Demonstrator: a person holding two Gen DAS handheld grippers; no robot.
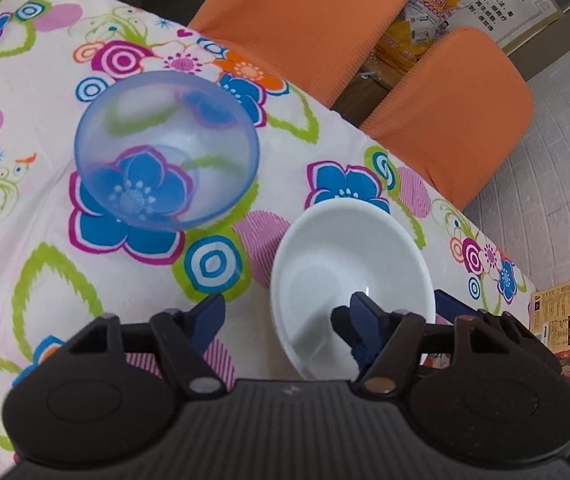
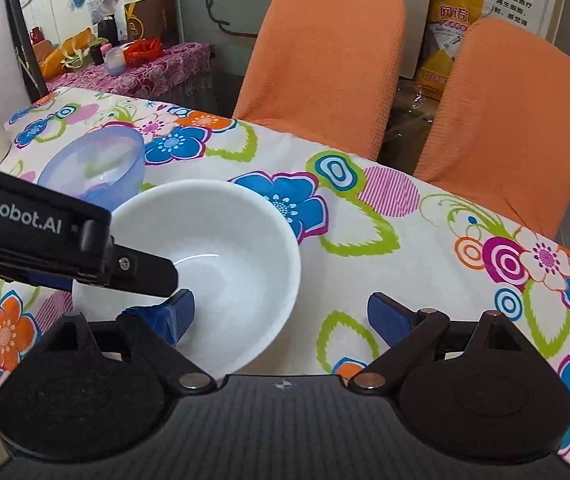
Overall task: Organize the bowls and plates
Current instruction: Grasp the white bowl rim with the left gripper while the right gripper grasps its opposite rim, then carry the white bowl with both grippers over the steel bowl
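Both our grippers are spread wide, holding nothing: left gripper [image 1: 285,320], right gripper [image 2: 281,316]. White bowl [image 1: 351,276] sits on the tablecloth [image 1: 45,280] near the blue bowl [image 1: 167,148]. We straddle the white rim, clamp firmly, then nest it.

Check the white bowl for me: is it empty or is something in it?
Empty. The white bowl shows a bare, glossy inside in both views; only gripper fingers reach over its rim. It sits upright on the tablecloth.
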